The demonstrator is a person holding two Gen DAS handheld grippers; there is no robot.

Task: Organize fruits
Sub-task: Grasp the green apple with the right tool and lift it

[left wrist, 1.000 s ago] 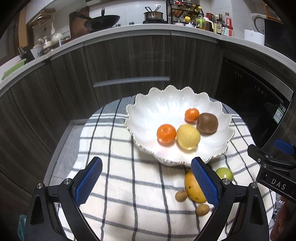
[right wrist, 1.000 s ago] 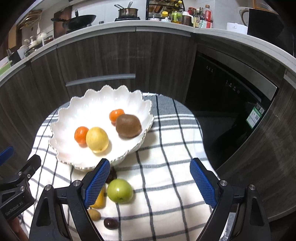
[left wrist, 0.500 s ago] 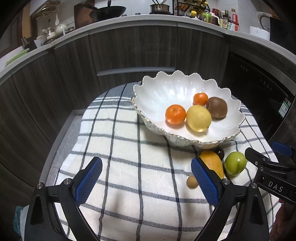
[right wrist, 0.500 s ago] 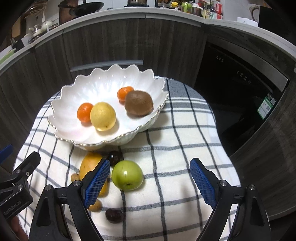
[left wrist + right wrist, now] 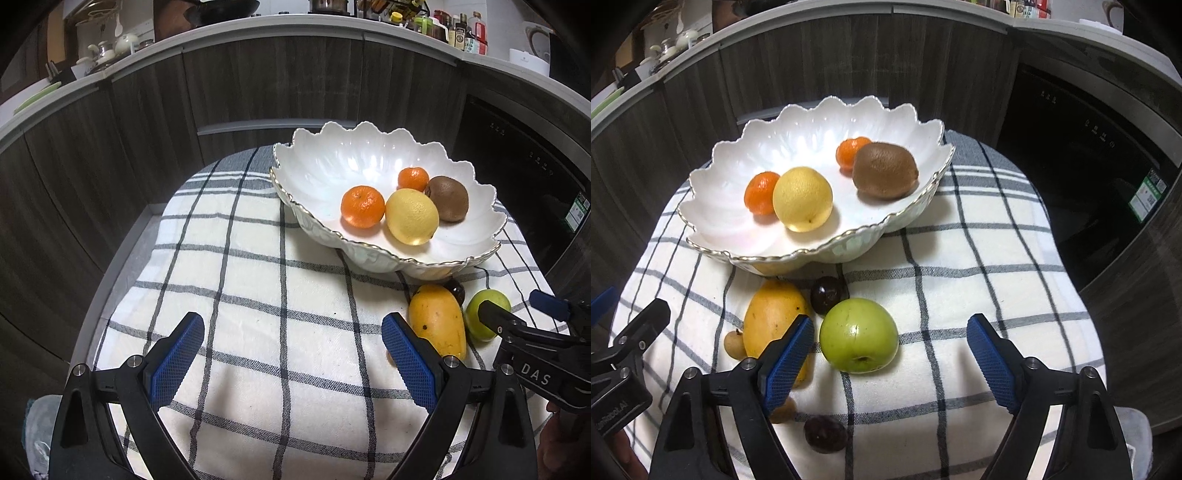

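White scalloped bowl [image 5: 820, 122] sits at the far side of the checked cloth [image 5: 960, 295]. Inside it: lemon [image 5: 802, 199], two mandarins [image 5: 761, 192] [image 5: 851, 151], kiwi [image 5: 884, 171]. Lemon touches the nearer mandarin; kiwi sits against the farther one.

Loose fruit on the cloth, near side of the bowl: mango [image 5: 772, 317], green apple [image 5: 858, 335], dark plum [image 5: 827, 295] between them up against the bowl base, second dark plum [image 5: 825, 434] closer to camera, small brown longan [image 5: 734, 343] just left of the mango.

Right hand-held gripper [image 5: 890, 363]: jaws wide, holding nothing. Apple lies between the fingers, nearer the left pad; that pad overlaps the mango's near end in view, contact can't be told.

Left hand-held gripper [image 5: 291, 360]: jaws wide, empty, over bare cloth. Its right pad is just beside the mango [image 5: 437, 319]. Apple [image 5: 485, 314] partly hidden behind the other gripper's finger.

Dark wood cabinets [image 5: 258, 85] behind.
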